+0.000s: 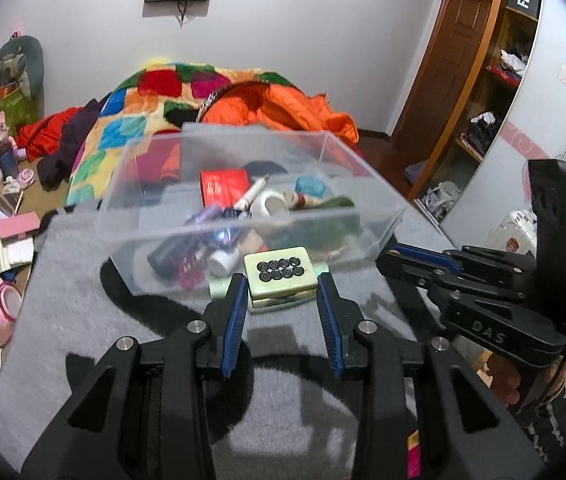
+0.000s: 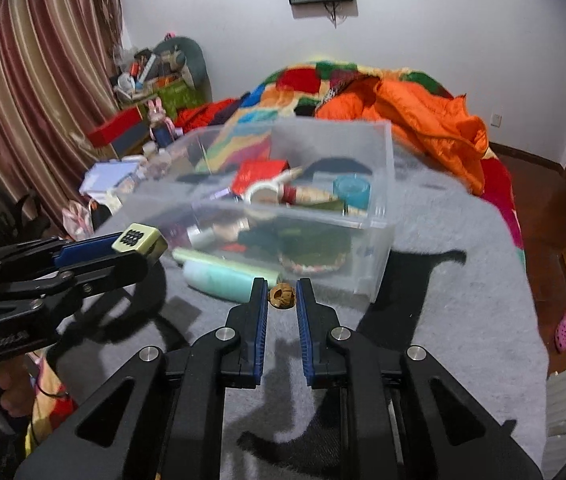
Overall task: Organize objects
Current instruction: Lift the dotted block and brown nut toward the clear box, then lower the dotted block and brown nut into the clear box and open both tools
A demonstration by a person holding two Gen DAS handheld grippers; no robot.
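Left gripper (image 1: 282, 292) clamped on a cream mahjong tile (image 1: 280, 274), eight-circle face up, raised just short of the clear plastic bin's (image 1: 379, 204) near wall. Right gripper (image 2: 282, 295) pinching a small brown carved nut (image 2: 282, 295), bin corner ahead-right, mint tube (image 2: 219, 276) touching the left fingertip. Open grey blanket (image 2: 443, 300) rightward.

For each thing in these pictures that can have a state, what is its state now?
left gripper: shut on the mahjong tile.
mahjong tile: held off the blanket, dotted face up.
right gripper: shut on the carved nut.
carved nut: held between the pads.
clear box: open, no lid, partly filled with small things.
mint tube: lying on the grey blanket, outside the box.
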